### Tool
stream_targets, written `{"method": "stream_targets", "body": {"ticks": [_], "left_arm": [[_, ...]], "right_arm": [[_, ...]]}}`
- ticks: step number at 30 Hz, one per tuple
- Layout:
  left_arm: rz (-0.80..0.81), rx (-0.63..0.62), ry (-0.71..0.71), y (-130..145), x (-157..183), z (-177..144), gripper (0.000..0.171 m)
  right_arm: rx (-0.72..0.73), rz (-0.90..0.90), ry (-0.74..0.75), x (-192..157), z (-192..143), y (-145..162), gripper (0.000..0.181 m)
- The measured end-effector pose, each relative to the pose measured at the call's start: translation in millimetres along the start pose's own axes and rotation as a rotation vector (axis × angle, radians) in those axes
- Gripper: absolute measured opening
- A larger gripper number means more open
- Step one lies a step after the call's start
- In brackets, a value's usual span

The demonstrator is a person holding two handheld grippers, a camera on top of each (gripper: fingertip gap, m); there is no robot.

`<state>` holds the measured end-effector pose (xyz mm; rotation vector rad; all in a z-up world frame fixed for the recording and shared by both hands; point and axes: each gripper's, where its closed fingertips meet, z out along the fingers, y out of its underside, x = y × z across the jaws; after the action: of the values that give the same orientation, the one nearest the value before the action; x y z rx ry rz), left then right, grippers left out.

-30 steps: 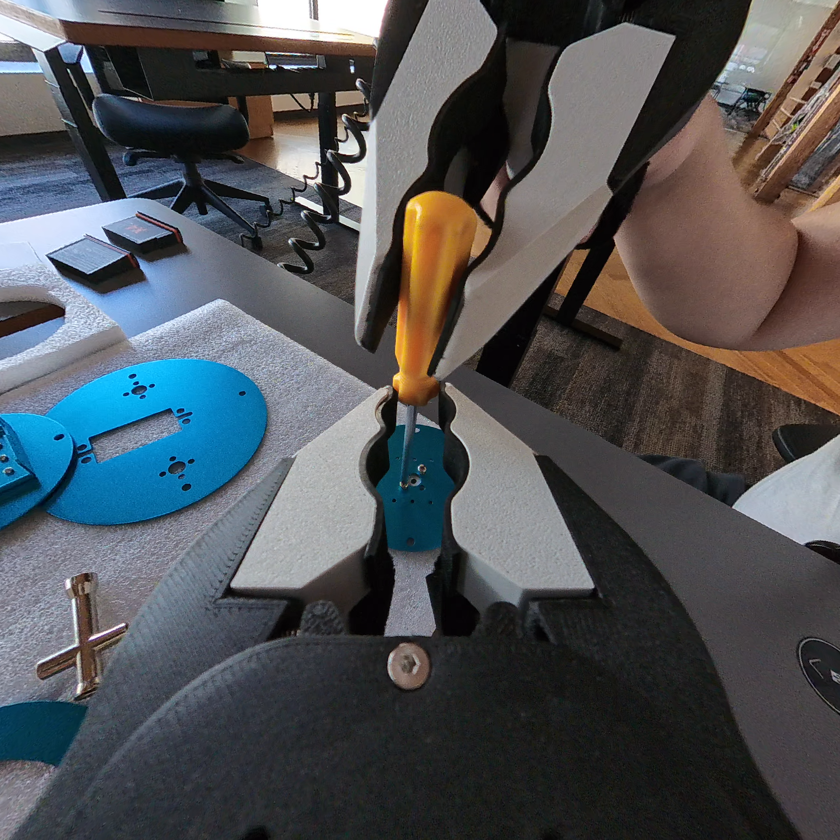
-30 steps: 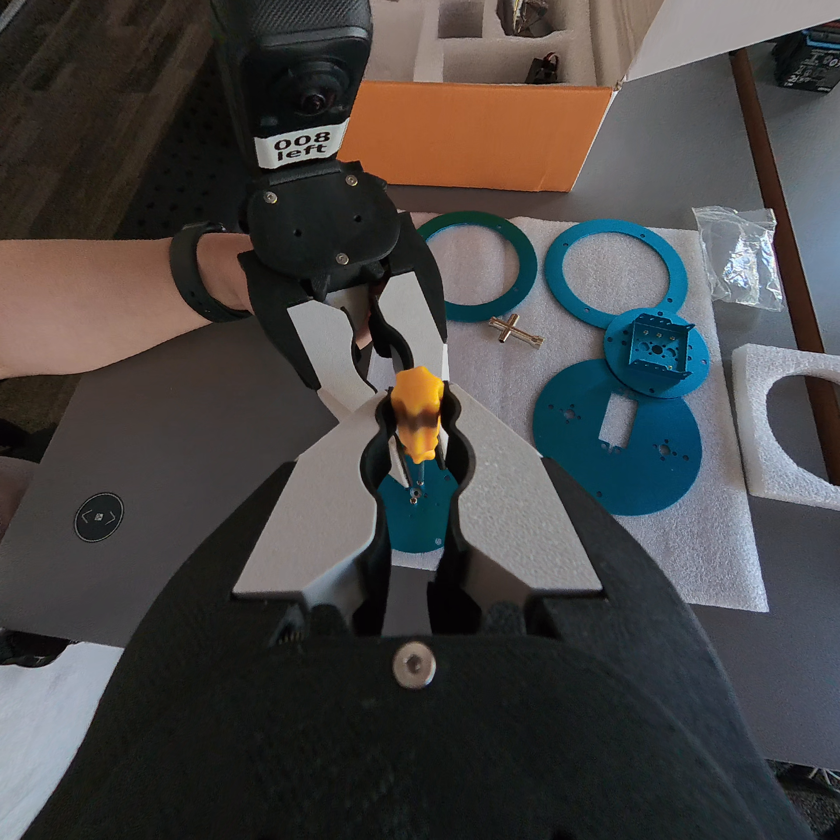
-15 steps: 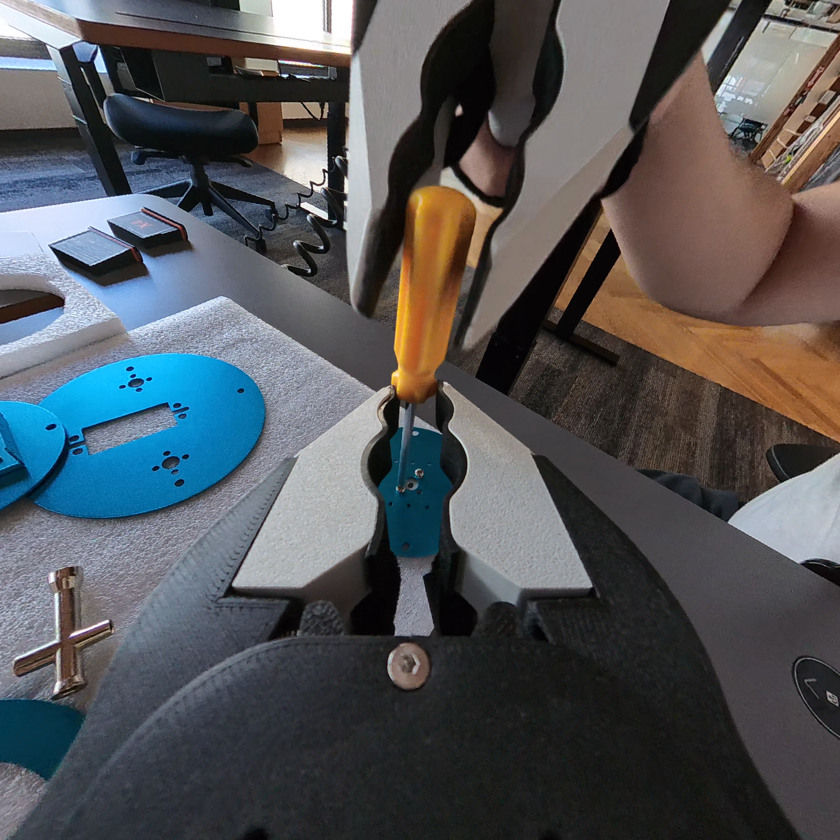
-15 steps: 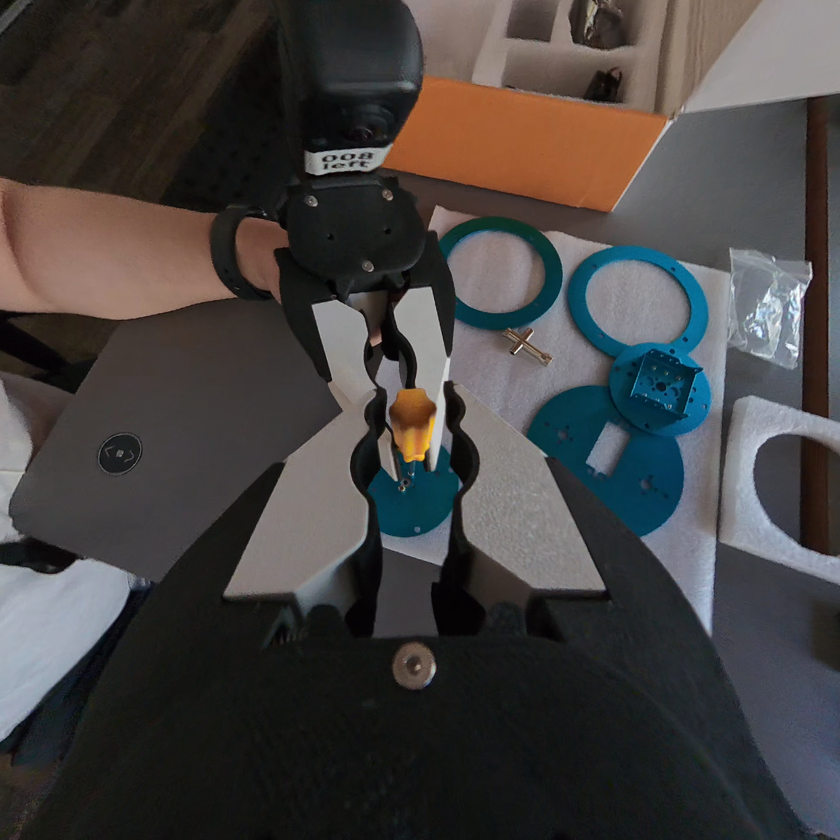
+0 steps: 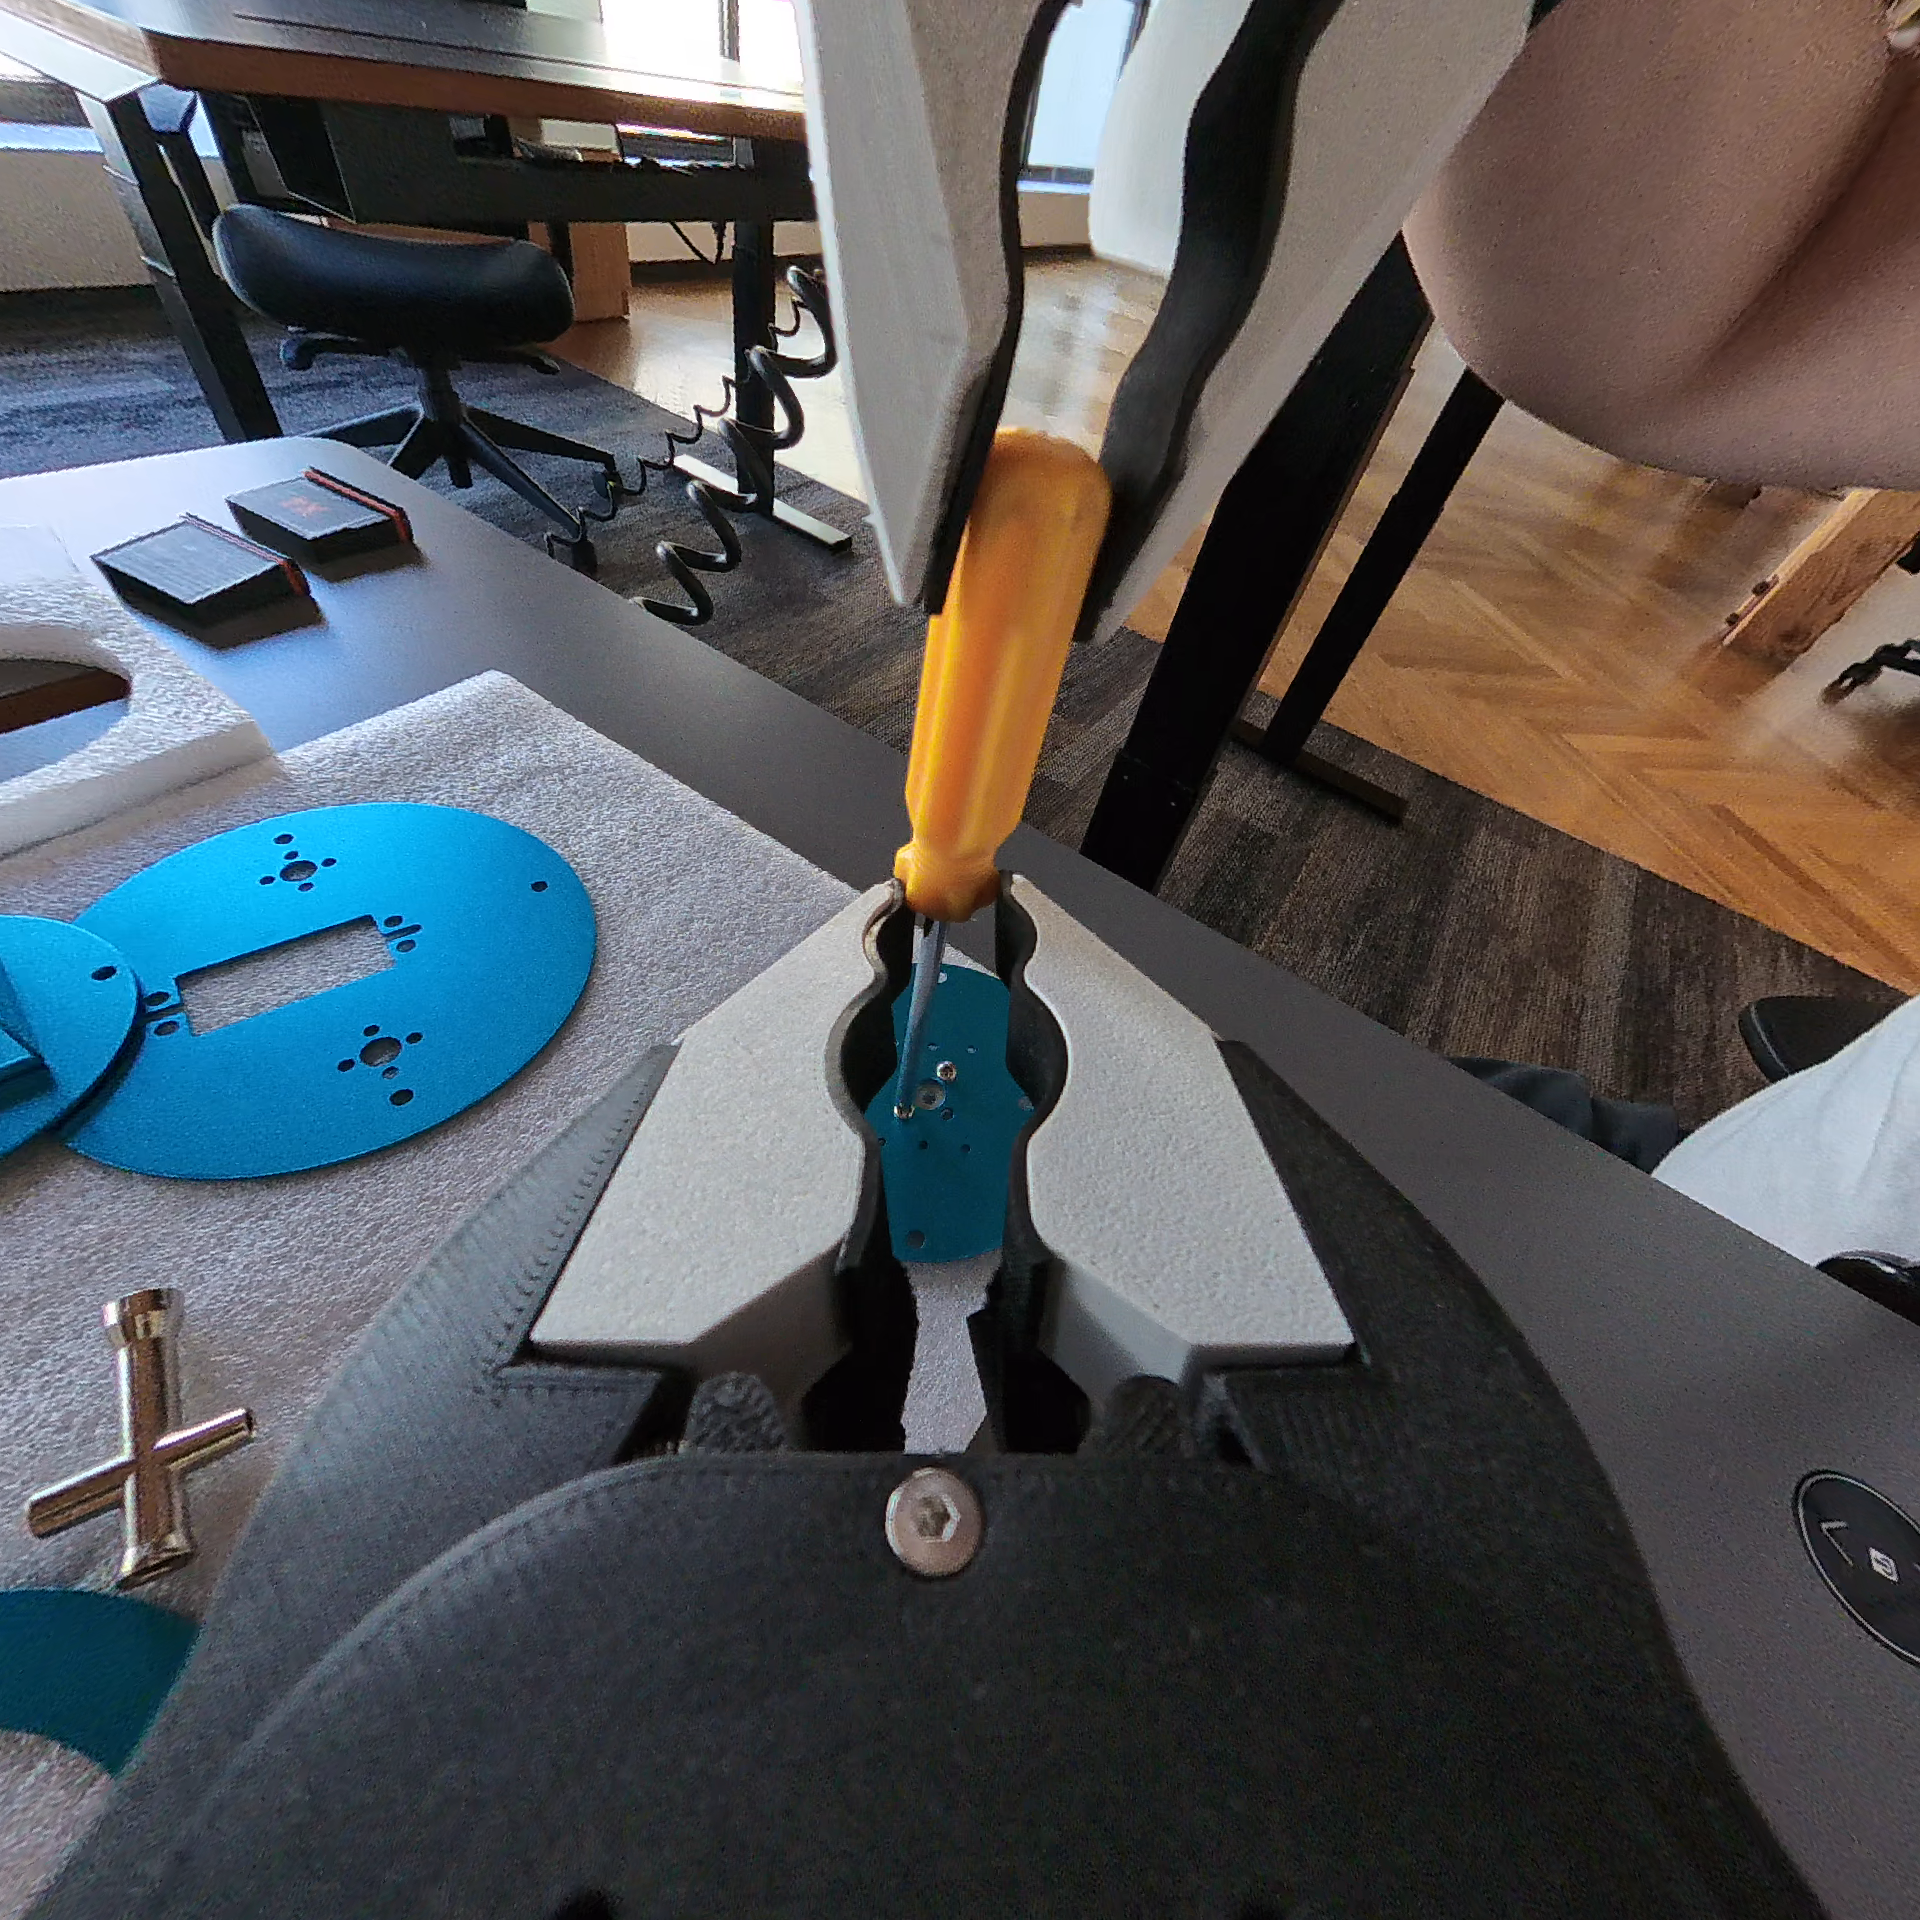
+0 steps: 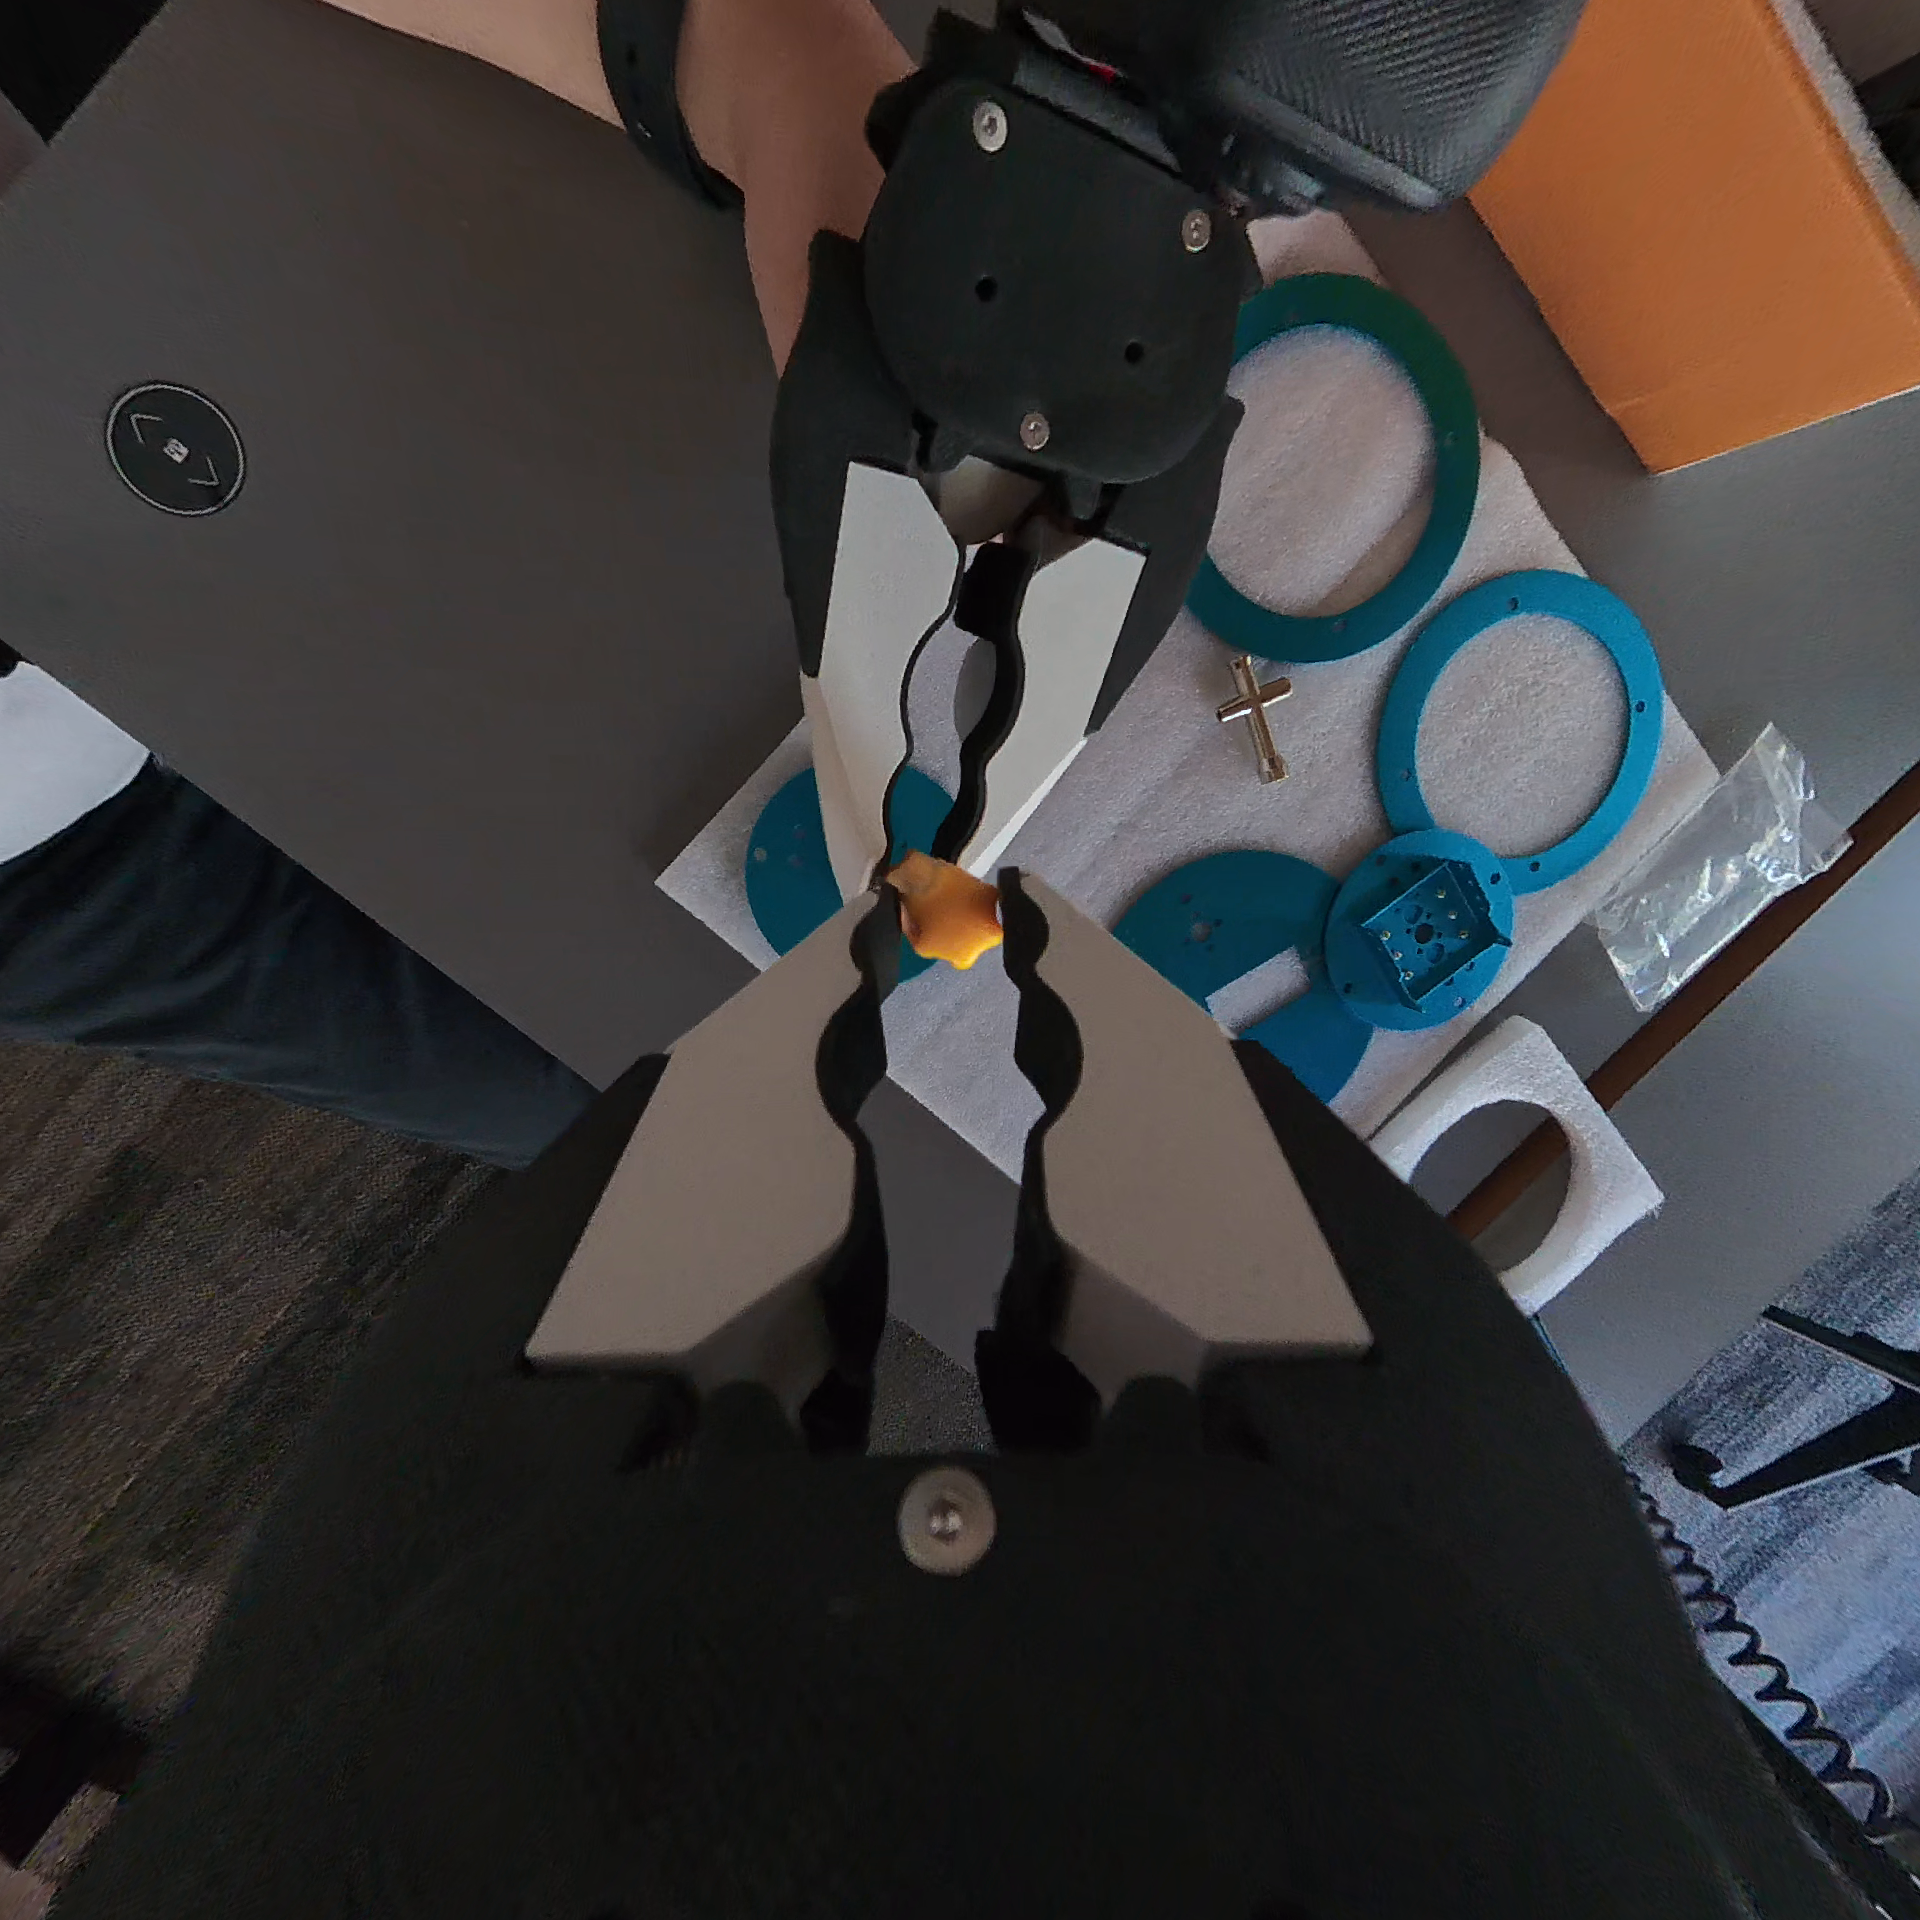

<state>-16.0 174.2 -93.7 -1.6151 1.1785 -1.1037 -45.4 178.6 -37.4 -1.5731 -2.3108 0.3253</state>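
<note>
An orange-handled screwdriver point(image 5: 987, 675) stands nearly upright, its tip on a screw in a small blue disc point(image 5: 951, 1174) that lies on a white foam sheet point(image 5: 623, 810). My left gripper point(image 5: 948, 899) is shut around the bottom of the handle, just above the disc. My right gripper point(image 6: 943, 906) comes from above and is shut on the top of the handle point(image 6: 948, 920) with only its fingertips. In the left wrist view the right gripper point(image 5: 1013, 603) hangs over the handle. In the right wrist view the left gripper point(image 6: 930, 857) partly hides the disc point(image 6: 790, 862).
On the foam lie a large blue disc with a rectangular slot point(image 5: 416, 935), a metal cross wrench point(image 6: 1257, 717), a teal ring point(image 6: 1455, 468), a blue ring point(image 6: 1522, 594) and a disc with a bracket point(image 6: 1418, 935). A grey laptop point(image 6: 416, 416) and an orange box point(image 6: 1714, 208) flank it. Some 6 centimeters of space lies between my two pairs of fingers.
My right gripper has slid up the handle from a deep grip to a fingertip grip at its top, and has twisted. The left gripper has stayed at the handle's base.
</note>
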Motion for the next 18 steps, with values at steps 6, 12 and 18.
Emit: {"method": "stream_targets", "body": {"ticks": [6, 12, 18], "left_arm": [[-0.022, 0.010, 0.005, -0.1, -1.6, -1.1, 0.014], [-0.015, 0.019, 0.005, -0.8, -0.3, 0.9, 0.015], [-0.010, 0.018, 0.002, -0.6, 0.4, 0.6, 0.015]], "right_arm": [[-0.031, 0.038, -0.020, 1.0, 1.4, 0.1, 0.018], [-0.094, 0.046, -0.045, -1.7, 0.7, 2.3, 0.017], [-0.109, 0.053, -0.049, -2.7, 0.8, 2.1, 0.017]]}}
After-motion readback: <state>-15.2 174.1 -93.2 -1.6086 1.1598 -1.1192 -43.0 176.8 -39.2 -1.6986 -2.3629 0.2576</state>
